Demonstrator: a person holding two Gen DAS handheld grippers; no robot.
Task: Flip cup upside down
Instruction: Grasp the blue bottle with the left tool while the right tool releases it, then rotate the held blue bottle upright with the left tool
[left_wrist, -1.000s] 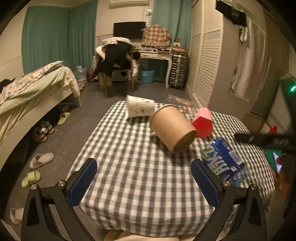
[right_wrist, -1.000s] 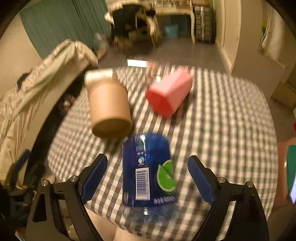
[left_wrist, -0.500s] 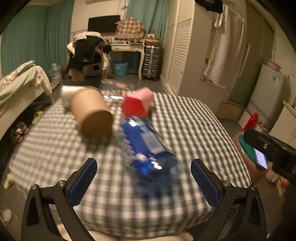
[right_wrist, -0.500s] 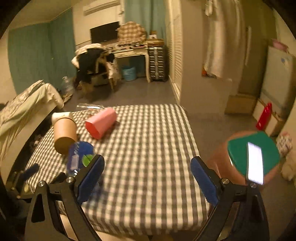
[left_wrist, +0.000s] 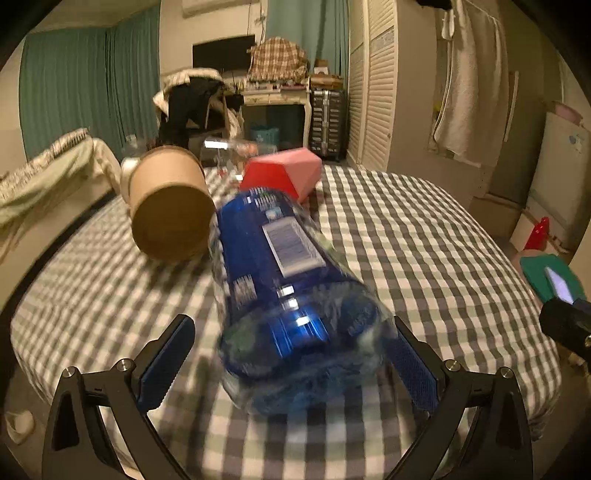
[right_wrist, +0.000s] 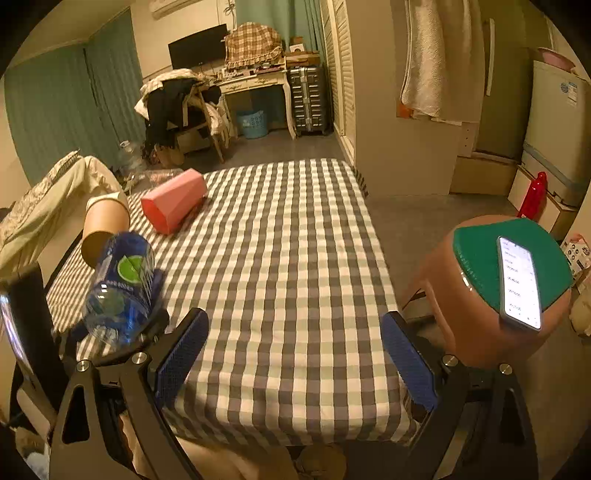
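A brown paper cup (left_wrist: 168, 206) lies on its side on the checkered table (left_wrist: 406, 240), and shows in the right wrist view (right_wrist: 103, 229) too. A pink cup (left_wrist: 284, 175) lies on its side behind it, also in the right wrist view (right_wrist: 173, 205). A blue plastic bottle (left_wrist: 284, 291) lies between the fingers of my open left gripper (left_wrist: 291, 365), its base close to the camera; I cannot tell if the pads touch it. My right gripper (right_wrist: 295, 354) is open and empty above the table's near edge.
A white cup (left_wrist: 127, 173) lies behind the brown one. A brown stool (right_wrist: 491, 291) with a green top and a phone (right_wrist: 519, 280) stands right of the table. A bed (right_wrist: 44, 199) is at the left, a desk and chair at the back.
My left gripper has moved forward around the blue bottle, which now fills the space between its fingers. My right gripper has shifted slightly closer to the table.
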